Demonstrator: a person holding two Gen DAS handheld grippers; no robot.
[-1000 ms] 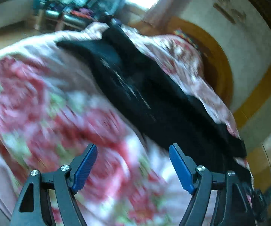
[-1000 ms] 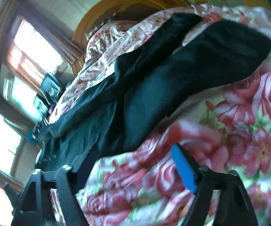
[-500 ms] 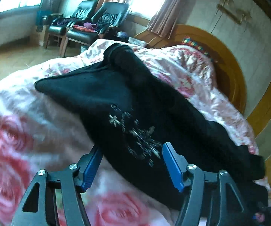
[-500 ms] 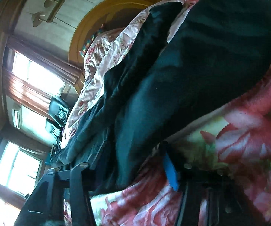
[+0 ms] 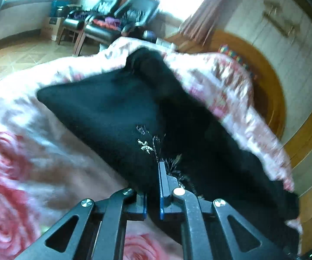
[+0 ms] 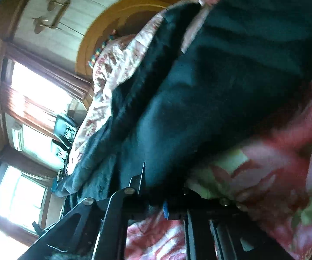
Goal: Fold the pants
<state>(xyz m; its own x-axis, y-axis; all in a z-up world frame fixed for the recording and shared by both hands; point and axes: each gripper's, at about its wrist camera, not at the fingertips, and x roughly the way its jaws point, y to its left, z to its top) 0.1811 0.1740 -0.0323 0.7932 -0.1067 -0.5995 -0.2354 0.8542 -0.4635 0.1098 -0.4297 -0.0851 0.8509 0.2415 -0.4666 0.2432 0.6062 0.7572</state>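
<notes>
We see the left gripper [image 5: 156, 186] clamped on the near edge of the black pants [image 5: 117, 112], jaws just closed with cloth pinched between. Right gripper [image 6: 153, 192] also just closed, clamped on the pants' [image 6: 231, 82] near edge. Pants lie stretched across the rose-print blanket [image 5: 15, 156] on the bed, running toward the wooden headboard [image 5: 270, 86].

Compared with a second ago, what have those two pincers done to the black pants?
Both closed in and have just been closing their jaws: the left gripper now pinches the near edge of the black pants beside the pale embroidery, and the right gripper pinches their edge too. The pants lie on the rose blanket as before.
</notes>
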